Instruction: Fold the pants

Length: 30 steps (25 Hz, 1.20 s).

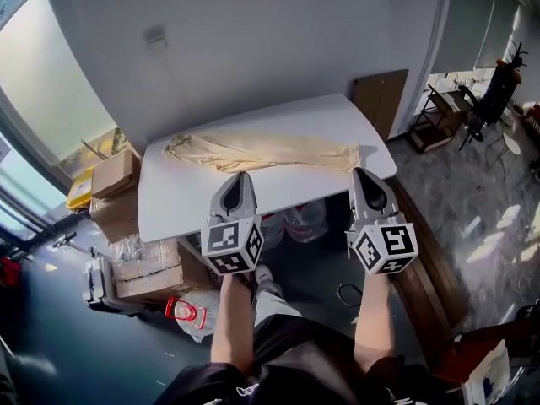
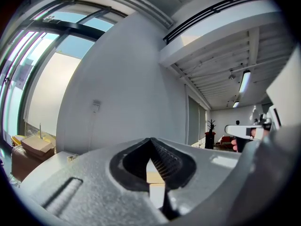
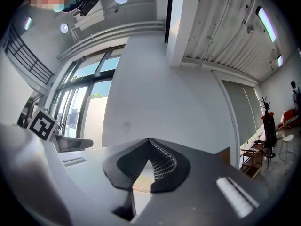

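Observation:
Beige pants [image 1: 261,152] lie stretched lengthwise across the far half of the white table [image 1: 278,191]. One end is bunched at the left and the other reaches the right edge. My left gripper [image 1: 240,175] hovers over the table's near edge, just short of the pants' middle. Its jaws are shut with nothing between them. My right gripper [image 1: 360,172] sits by the pants' right end, also shut and empty. In the left gripper view the closed tips [image 2: 150,140] point level at the wall. The right gripper view shows its closed tips [image 3: 149,141] the same way.
Cardboard boxes [image 1: 114,174] are stacked on the floor left of the table. Water bottles [image 1: 304,222] stand under it. A red object [image 1: 186,312] lies near my feet. A wooden board [image 1: 381,99] leans on the wall, with a chair [image 1: 494,99] at the far right.

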Available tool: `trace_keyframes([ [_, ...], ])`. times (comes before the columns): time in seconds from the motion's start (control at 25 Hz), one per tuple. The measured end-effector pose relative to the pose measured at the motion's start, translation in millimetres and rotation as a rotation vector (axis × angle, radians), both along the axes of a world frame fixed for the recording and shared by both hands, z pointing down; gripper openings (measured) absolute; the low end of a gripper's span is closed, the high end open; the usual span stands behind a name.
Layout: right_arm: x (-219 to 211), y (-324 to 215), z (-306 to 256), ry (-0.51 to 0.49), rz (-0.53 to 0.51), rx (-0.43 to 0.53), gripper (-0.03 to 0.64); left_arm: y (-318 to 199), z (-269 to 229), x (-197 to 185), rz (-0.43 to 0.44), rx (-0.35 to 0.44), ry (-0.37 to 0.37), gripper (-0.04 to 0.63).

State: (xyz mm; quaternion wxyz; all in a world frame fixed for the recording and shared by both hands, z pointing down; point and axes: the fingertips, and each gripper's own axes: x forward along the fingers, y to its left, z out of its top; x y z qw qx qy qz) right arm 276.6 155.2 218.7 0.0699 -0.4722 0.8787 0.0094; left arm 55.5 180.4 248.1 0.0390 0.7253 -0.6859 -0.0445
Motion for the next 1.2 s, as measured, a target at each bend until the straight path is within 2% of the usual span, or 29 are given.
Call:
trace_keyframes([
  [0.2,-42,-53,5,-0.02,-0.017,-0.012,0.003,-52,8,-34,-0.011,-0.027,-0.007,0.003],
  [0.36,-83,-97,3,-0.075,-0.064,-0.014,0.003,-93,4,-69,-0.015,-0.053,-0.051,0.003],
  [0.52,-156,-135,-2,-0.153,-0.183,0.031,0.003,-126,5,-138,-0.085,-0.071,-0.069,0.003],
  [0.64,-203,-166,-3,-0.129,-0.218,0.042,0.005,-152,1,-178,-0.124,-0.061,-0.071,0.003],
  [0.8,-243,-208,-3,-0.105,-0.232,0.054,0.003,-196,5,-209,-0.121,-0.057,-0.052,0.003],
  [0.96,-270,-248,-4,-0.067,-0.224,0.054,0.003,-234,15,-241,-0.121,-0.066,-0.019,0.003],
  [1.2,-304,-284,-13,-0.044,-0.216,0.05,0.003,-260,7,-271,-0.121,-0.047,-0.028,0.003],
])
